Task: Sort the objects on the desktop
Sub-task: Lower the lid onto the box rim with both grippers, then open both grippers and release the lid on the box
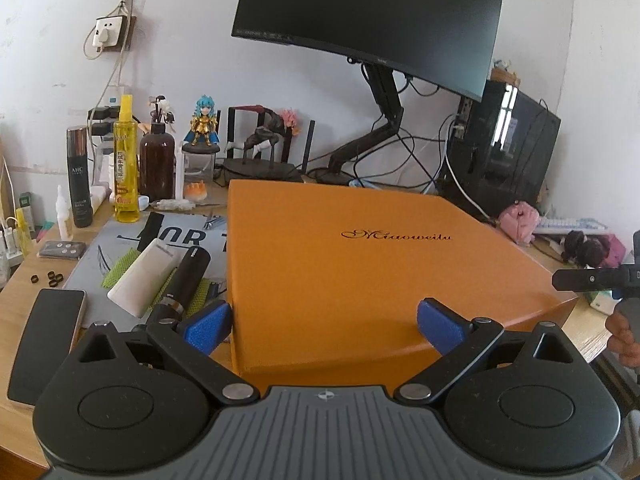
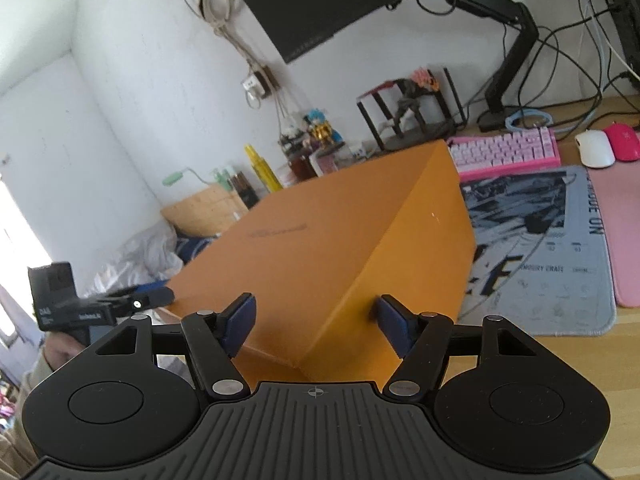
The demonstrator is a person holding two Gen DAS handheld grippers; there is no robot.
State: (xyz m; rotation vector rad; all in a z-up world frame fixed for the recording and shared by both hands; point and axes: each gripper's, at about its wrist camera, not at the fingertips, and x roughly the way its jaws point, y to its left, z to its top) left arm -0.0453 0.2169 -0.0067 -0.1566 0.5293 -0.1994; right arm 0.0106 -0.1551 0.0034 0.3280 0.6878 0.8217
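Large flat orange cardboard box with script lettering on its lid sits on the wooden desk, partly over the grey printed desk mat, its near corner jutting toward both cameras. Left gripper has its blue-padded tongs spread apart, straddling the box's near edge; contact cannot be told. Right gripper likewise apart at the box's near corner, not clamped.

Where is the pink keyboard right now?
In the right wrist view, the pink keyboard sits at the desk's back, right of the orange box, beside the white mouse.
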